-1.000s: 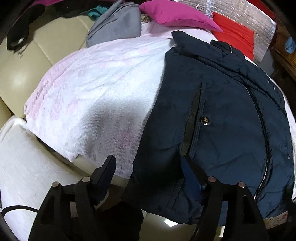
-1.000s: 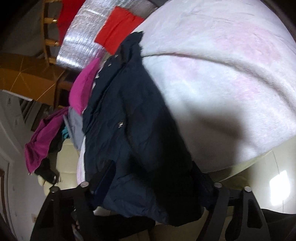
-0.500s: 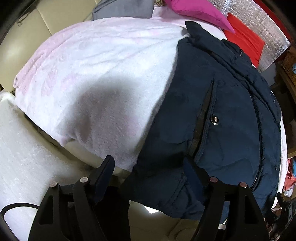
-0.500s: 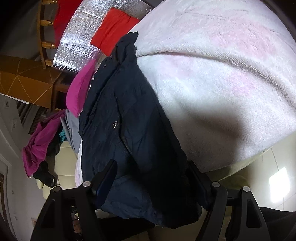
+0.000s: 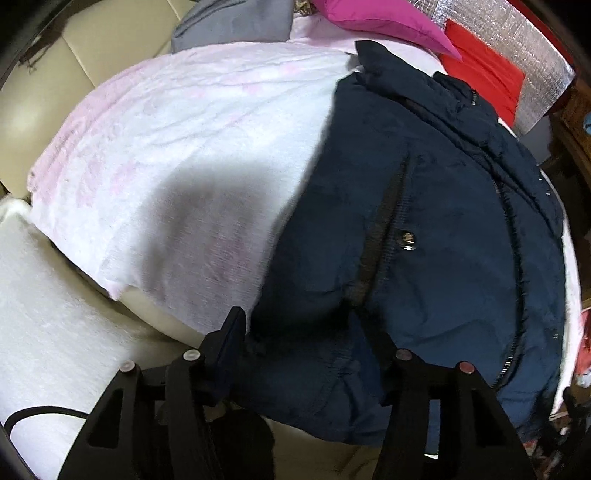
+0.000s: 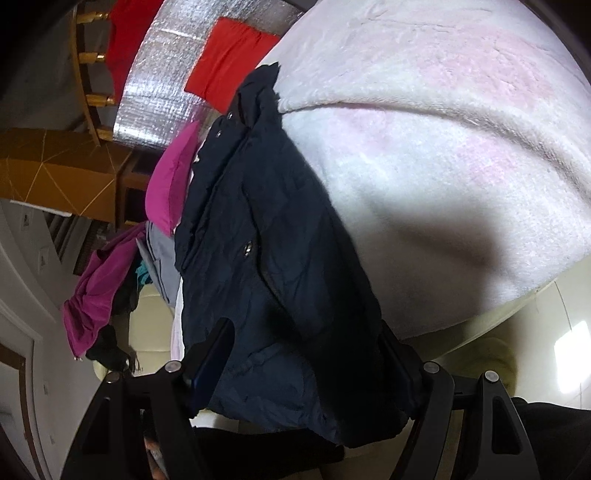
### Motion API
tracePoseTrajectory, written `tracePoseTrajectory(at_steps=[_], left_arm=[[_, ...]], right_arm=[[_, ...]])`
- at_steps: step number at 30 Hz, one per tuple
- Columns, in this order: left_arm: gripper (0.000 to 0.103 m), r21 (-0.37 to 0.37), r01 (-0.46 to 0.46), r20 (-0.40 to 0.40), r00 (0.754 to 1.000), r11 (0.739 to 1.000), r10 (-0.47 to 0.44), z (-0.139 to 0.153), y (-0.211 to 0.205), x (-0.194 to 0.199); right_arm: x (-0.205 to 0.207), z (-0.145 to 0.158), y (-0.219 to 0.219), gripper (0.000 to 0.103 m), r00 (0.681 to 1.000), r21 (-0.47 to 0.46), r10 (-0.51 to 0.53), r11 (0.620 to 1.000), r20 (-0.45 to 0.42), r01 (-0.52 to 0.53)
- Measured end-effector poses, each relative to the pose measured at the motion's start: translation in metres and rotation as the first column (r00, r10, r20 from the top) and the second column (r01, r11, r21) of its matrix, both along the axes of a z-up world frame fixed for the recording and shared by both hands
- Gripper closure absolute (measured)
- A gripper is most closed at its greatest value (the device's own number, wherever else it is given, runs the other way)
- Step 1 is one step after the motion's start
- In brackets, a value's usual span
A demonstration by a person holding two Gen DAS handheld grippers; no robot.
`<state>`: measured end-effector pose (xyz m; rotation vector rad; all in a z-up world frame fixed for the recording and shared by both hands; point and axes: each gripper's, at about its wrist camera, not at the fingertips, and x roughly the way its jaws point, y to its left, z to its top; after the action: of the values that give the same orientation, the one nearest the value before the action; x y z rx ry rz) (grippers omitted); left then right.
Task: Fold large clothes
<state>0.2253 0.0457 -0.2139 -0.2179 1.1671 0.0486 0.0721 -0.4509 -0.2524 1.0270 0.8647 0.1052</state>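
Observation:
A dark navy padded jacket (image 5: 436, 236) lies on a white and pink fleece blanket (image 5: 184, 155), collar at the far end, hem toward me. It also shows in the right wrist view (image 6: 258, 251). My left gripper (image 5: 306, 343) is open, its two fingers wide apart on either side of the jacket's lower hem. My right gripper (image 6: 306, 354) is open too, its fingers standing on either side of the hem at the jacket's other corner. Jacket fabric fills the gap between each pair of fingers.
The blanket (image 6: 443, 155) covers a cream sofa (image 5: 62, 85). A magenta pillow (image 5: 380, 22), a grey garment (image 5: 236, 22), a red cloth (image 5: 484, 74) and silver foil padding (image 5: 532, 66) lie behind. A white fluffy mat (image 5: 48, 317) lies at lower left. Purple clothes (image 6: 96, 288) hang at the left.
Both grippers have closed in on the jacket's hem, so that the fabric now sits between the open fingers. The jacket itself has hardly shifted.

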Motion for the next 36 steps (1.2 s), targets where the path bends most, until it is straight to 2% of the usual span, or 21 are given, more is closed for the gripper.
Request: tracePoseTrajectory(at_steps=[3, 6, 8, 13, 18, 21, 22, 23, 24, 25, 29, 31, 32, 33, 35, 36], left_arm=[[0.040, -0.006, 0.000, -0.006, 1.000, 1.000, 0.000, -0.003, 0.004, 0.000], [0.039, -0.007, 0.010, -0.016, 1.000, 1.000, -0.010, -0.007, 0.006, -0.004], [0.039, -0.026, 0.010, -0.030, 0.999, 1.000, -0.011, -0.011, 0.007, -0.006], [0.039, -0.096, -0.022, -0.047, 0.999, 0.995, 0.018, -0.016, 0.019, -0.025], [0.053, -0.136, -0.001, -0.023, 1.000, 0.991, -0.003, -0.019, 0.018, -0.035], [0.053, -0.149, 0.015, -0.017, 1.000, 0.989, -0.018, -0.019, 0.020, -0.040], [0.052, -0.153, 0.015, -0.017, 1.000, 0.988, -0.017, -0.019, 0.021, -0.041], [0.046, -0.154, 0.006, -0.024, 1.000, 0.988, -0.010, -0.021, 0.023, -0.041], [0.034, -0.148, -0.005, -0.035, 0.999, 0.989, 0.000, -0.022, 0.025, -0.043], [0.030, -0.146, -0.013, -0.052, 0.999, 0.989, 0.005, -0.023, 0.027, -0.042], [0.028, -0.148, 0.020, -0.056, 0.998, 0.989, -0.029, -0.025, 0.016, -0.047], [0.039, -0.120, 0.074, -0.019, 0.997, 0.990, -0.077, -0.020, 0.003, -0.051], [0.055, -0.109, 0.099, -0.009, 0.995, 0.989, -0.101, -0.017, -0.002, -0.053], [0.066, -0.099, 0.117, 0.000, 0.993, 0.988, -0.117, -0.015, -0.006, -0.055], [0.075, -0.093, 0.140, 0.018, 0.990, 0.986, -0.139, -0.010, -0.010, -0.060], [0.076, -0.091, 0.141, 0.020, 0.990, 0.986, -0.140, -0.010, -0.012, -0.061]], right_arm=[[0.002, 0.004, 0.009, 0.034, 0.999, -0.003, 0.041, 0.999, 0.014, -0.041], [0.006, 0.009, 0.022, 0.043, 0.995, -0.016, 0.094, 0.996, 0.031, -0.093], [0.008, 0.011, 0.026, 0.043, 0.994, -0.027, 0.107, 0.994, 0.038, -0.106], [0.008, 0.001, 0.020, 0.046, 0.997, -0.023, 0.077, 0.997, -0.004, -0.077], [0.011, -0.003, 0.019, 0.046, 0.998, -0.011, 0.054, 0.998, -0.026, -0.054], [0.015, -0.004, 0.021, 0.046, 0.998, -0.019, 0.043, 0.999, -0.035, -0.043], [0.015, -0.004, 0.021, 0.046, 0.999, -0.020, 0.041, 0.999, -0.036, -0.042], [0.015, -0.004, 0.022, 0.046, 0.999, -0.022, 0.040, 0.999, -0.037, -0.041], [0.016, -0.004, 0.022, 0.046, 0.999, -0.024, 0.039, 0.999, -0.037, -0.040], [0.016, -0.004, 0.023, 0.046, 0.999, -0.028, 0.039, 0.999, -0.037, -0.040], [0.018, -0.003, 0.027, 0.046, 0.998, -0.058, 0.056, 0.997, -0.036, -0.058], [0.019, 0.001, 0.032, 0.046, 0.997, -0.102, 0.072, 0.992, -0.031, -0.075], [0.019, 0.003, 0.034, 0.046, 0.996, -0.124, 0.081, 0.989, -0.028, -0.084], [0.019, 0.008, 0.039, 0.046, 0.995, -0.159, 0.098, 0.982, -0.019, -0.100], [0.018, 0.015, 0.048, 0.046, 0.991, -0.217, 0.131, 0.968, 0.001, -0.127], [0.018, 0.018, 0.052, 0.046, 0.990, -0.249, 0.144, 0.959, 0.010, -0.137]])
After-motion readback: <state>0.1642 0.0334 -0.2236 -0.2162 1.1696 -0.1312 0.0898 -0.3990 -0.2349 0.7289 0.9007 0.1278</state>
